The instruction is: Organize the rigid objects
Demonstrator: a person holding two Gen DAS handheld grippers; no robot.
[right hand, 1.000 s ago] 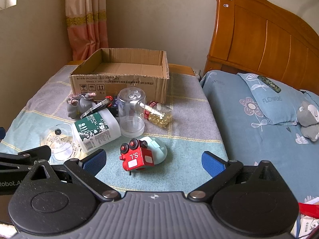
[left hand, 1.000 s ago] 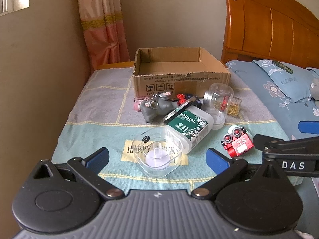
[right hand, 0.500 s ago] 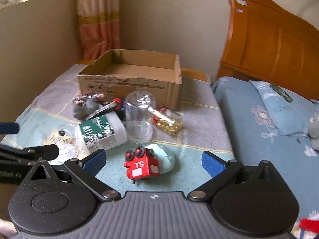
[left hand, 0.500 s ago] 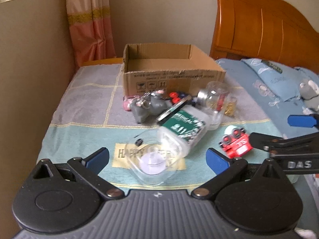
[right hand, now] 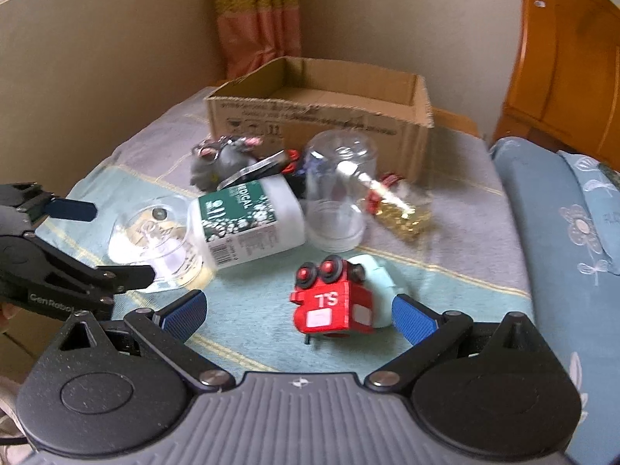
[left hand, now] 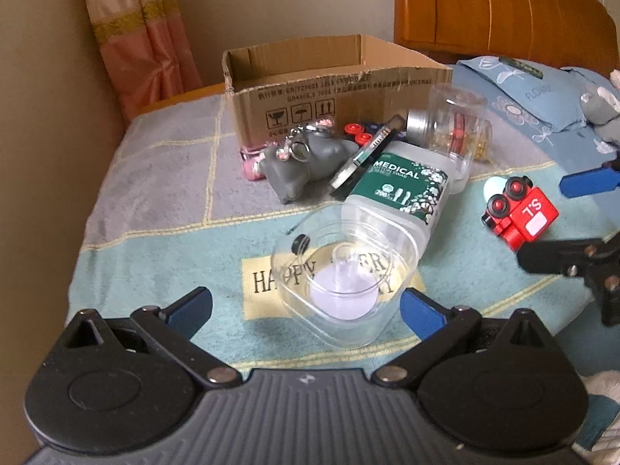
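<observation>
A clear plastic tub [left hand: 345, 283] lies between the blue pads of my left gripper [left hand: 306, 306], which is open. It leans against a white bottle with a green MEDICAL label [left hand: 399, 190]. In the right wrist view my right gripper [right hand: 298, 314] is open around a red toy train [right hand: 333, 302] that rests on a pale blue piece [right hand: 381, 275]. An open cardboard box [left hand: 333, 89] stands behind the pile and looks empty. Both grippers hold nothing.
A grey mouse toy with key rings [left hand: 310, 155], a clear jar [right hand: 337, 201], a packet of gold pieces [right hand: 403, 213] and a black flat tool [left hand: 364, 155] lie before the box. A bed with blue pillows [right hand: 581, 232] and a wooden headboard is right. A wall and curtain are left.
Both grippers have moved forward and lower towards the pile. The clear tub now sits between the left pads, and the red train between the right pads. The objects have not moved.
</observation>
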